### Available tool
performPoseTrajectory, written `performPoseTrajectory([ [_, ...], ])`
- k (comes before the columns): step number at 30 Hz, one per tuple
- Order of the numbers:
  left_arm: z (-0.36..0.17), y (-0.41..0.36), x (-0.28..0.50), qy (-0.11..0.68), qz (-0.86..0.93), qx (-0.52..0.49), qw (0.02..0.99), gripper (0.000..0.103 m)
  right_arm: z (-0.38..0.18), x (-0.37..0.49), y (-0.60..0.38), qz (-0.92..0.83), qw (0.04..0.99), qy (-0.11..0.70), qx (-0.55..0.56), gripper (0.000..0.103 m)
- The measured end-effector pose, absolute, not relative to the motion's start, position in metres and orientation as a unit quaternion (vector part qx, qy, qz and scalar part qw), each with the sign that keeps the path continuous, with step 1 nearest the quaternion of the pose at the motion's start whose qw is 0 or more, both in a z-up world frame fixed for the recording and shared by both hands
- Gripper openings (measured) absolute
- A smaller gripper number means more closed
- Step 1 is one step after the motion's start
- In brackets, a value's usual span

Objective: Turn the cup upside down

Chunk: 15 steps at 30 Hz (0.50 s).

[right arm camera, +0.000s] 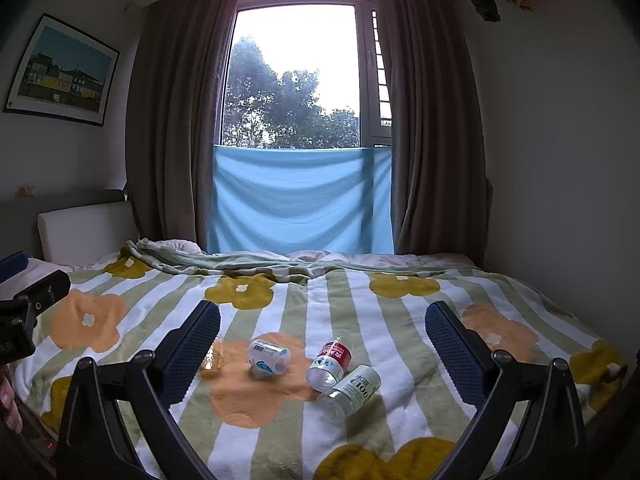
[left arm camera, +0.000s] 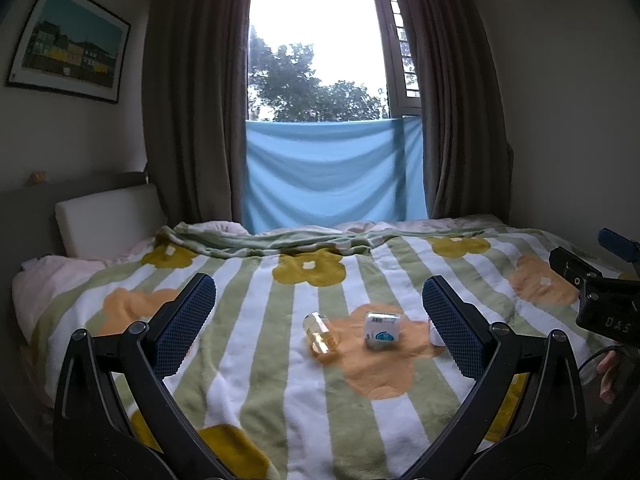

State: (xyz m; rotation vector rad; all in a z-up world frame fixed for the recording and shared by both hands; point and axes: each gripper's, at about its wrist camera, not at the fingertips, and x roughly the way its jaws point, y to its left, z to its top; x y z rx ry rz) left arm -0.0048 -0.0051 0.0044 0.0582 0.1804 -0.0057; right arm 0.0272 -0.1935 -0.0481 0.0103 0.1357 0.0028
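Observation:
Several small cups lie on their sides on the flowered blanket (left arm camera: 280, 380). In the left wrist view a clear amber cup (left arm camera: 320, 334) and a white cup with a blue label (left arm camera: 382, 329) lie between the fingers of my left gripper (left arm camera: 318, 304), farther off; the gripper is open and empty. In the right wrist view the amber cup (right arm camera: 212, 358), the blue-label cup (right arm camera: 268, 358), a red-label cup (right arm camera: 330, 362) and a green-label cup (right arm camera: 352, 388) lie ahead of my right gripper (right arm camera: 322, 332), open and empty.
The bed fills the room up to the curtained window with a blue cloth (left arm camera: 332, 172). A white headboard cushion (left arm camera: 108, 220) stands at the left. The other gripper's body shows at the right edge (left arm camera: 600, 292) and the left edge (right arm camera: 24, 312).

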Motion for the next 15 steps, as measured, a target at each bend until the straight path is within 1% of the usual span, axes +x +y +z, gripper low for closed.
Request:
performPoseTrajectory([
  [8,0.0055,-0.0124,0.0007,0.093,-0.008,0.034,0.995,0.103,-0.0482,0.0242,-0.1900,0.003,0.998,0.069,0.004,0.103],
  [15,0.0008,-0.0037,0.0031,0.095,-0.011,0.023,0.995,0.103,-0.0463,0.0242,-0.1891,0.002,0.997,0.071,0.004,0.103],
])
